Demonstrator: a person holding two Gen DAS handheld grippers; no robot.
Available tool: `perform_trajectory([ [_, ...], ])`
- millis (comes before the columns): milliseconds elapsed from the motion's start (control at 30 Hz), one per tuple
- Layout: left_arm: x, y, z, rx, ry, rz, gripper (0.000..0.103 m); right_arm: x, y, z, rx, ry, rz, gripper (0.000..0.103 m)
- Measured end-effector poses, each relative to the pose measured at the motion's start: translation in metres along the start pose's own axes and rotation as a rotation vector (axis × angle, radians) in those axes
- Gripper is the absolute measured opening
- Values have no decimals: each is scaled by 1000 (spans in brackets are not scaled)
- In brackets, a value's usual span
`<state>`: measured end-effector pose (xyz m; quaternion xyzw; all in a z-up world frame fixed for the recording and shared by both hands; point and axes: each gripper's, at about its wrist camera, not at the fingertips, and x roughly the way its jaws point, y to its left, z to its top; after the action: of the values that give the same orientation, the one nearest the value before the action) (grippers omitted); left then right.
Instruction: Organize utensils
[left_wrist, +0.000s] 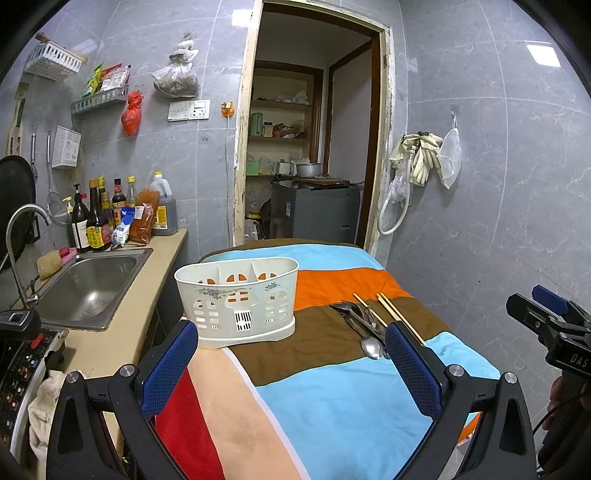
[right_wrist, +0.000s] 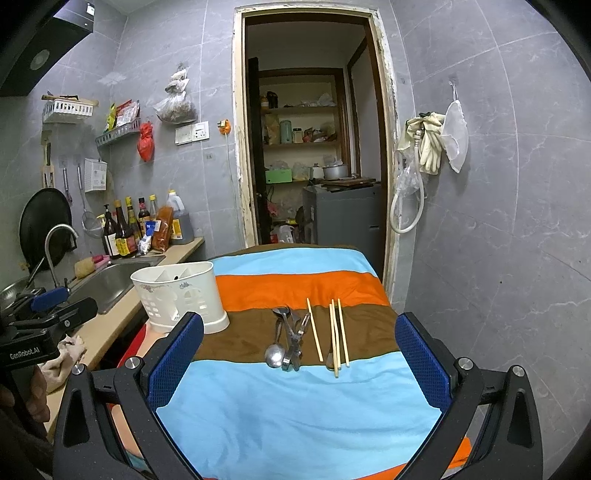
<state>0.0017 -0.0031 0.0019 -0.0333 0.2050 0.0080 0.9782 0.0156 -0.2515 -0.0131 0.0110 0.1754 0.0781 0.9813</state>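
A white plastic utensil holder (left_wrist: 238, 301) with three empty compartments stands on the striped cloth at the table's left; it also shows in the right wrist view (right_wrist: 181, 295). A pile of metal spoons (right_wrist: 286, 338) lies on the brown stripe, with several wooden chopsticks (right_wrist: 334, 336) to its right. The spoons (left_wrist: 364, 326) and chopsticks (left_wrist: 397, 315) also show in the left wrist view. My left gripper (left_wrist: 291, 363) is open and empty, near the holder. My right gripper (right_wrist: 299, 356) is open and empty, short of the utensils.
The table is covered by a striped cloth (right_wrist: 295, 410). A steel sink (left_wrist: 86, 286) with a tap is set in the counter at the left, with sauce bottles (left_wrist: 107, 214) behind it. A doorway (right_wrist: 314, 155) opens behind the table. A tiled wall (right_wrist: 498, 221) stands at the right.
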Motion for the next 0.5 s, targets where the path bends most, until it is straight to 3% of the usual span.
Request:
perform_trajectory([
  [500, 1, 7, -3, -3, -4, 0, 102, -6, -3, 8, -4, -2, 9, 102],
])
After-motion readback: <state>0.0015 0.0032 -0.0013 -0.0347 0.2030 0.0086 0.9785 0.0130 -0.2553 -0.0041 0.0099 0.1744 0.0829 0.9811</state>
